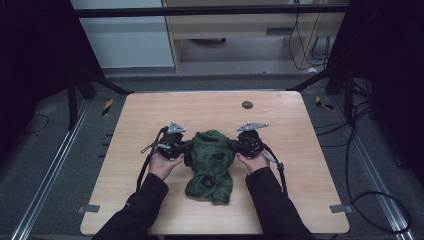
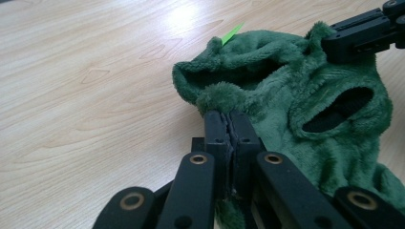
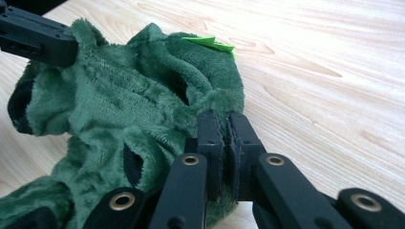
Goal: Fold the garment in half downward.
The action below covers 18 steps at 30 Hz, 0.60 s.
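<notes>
Light wooden table [image 1: 150,120] with a dark round spot [image 1: 247,105] near its far edge.

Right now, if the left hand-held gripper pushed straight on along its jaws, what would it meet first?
The green fleece garment it already pinches; beyond that fabric, probably the right hand-held gripper, though depth is unclear.

The fleece garment [image 1: 211,165] lies on the table [image 1: 150,115], slightly toward six o'clock of centre. The left gripper [image 1: 186,150] sits at its nine o'clock edge, the right gripper [image 1: 234,146] at its three o'clock edge, each touching the fabric. A round grommet [image 1: 247,105] sits at twelve o'clock, well apart from the garment.
</notes>
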Each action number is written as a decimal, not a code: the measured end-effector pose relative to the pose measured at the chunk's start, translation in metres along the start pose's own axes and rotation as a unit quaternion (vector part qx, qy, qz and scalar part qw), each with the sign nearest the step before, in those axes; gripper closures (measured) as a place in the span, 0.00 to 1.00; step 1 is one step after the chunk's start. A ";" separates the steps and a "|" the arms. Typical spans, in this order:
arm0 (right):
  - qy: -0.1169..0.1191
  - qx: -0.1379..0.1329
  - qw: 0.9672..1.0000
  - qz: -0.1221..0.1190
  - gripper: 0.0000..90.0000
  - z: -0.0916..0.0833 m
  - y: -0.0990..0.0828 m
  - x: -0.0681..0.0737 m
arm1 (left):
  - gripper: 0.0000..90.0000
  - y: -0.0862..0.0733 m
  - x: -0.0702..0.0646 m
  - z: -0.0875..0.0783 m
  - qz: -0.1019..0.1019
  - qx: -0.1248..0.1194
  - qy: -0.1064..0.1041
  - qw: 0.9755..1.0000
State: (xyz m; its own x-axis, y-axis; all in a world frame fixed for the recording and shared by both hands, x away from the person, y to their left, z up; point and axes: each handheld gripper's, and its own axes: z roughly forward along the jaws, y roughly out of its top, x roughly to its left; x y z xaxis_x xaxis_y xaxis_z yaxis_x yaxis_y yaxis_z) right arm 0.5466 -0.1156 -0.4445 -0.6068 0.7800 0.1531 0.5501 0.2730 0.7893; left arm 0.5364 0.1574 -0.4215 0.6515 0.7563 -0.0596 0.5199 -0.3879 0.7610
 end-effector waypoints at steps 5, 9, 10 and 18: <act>0.006 -0.007 1.000 -0.008 0.95 -0.006 0.002 0.005 | 0.98 -0.002 -0.002 -0.009 0.000 -0.006 -0.001 1.000; 0.010 -0.010 1.000 -0.015 0.95 -0.011 0.002 0.010 | 0.98 -0.006 -0.003 -0.015 -0.004 -0.013 -0.003 1.000; 0.011 -0.011 1.000 -0.017 0.95 -0.013 0.002 0.012 | 0.98 -0.006 -0.003 -0.016 -0.002 -0.013 -0.002 1.000; 0.024 -0.015 0.999 -0.033 0.95 -0.024 -0.001 0.022 | 0.98 -0.013 -0.011 -0.025 0.002 -0.017 -0.011 1.000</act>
State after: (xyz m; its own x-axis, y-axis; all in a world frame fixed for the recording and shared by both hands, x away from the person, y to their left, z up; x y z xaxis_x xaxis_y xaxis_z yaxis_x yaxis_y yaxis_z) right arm 0.5192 -0.1123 -0.4282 -0.6683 0.7329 0.1274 0.4905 0.3054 0.8162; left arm 0.5083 0.1674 -0.4148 0.6654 0.7432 -0.0706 0.4982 -0.3716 0.7834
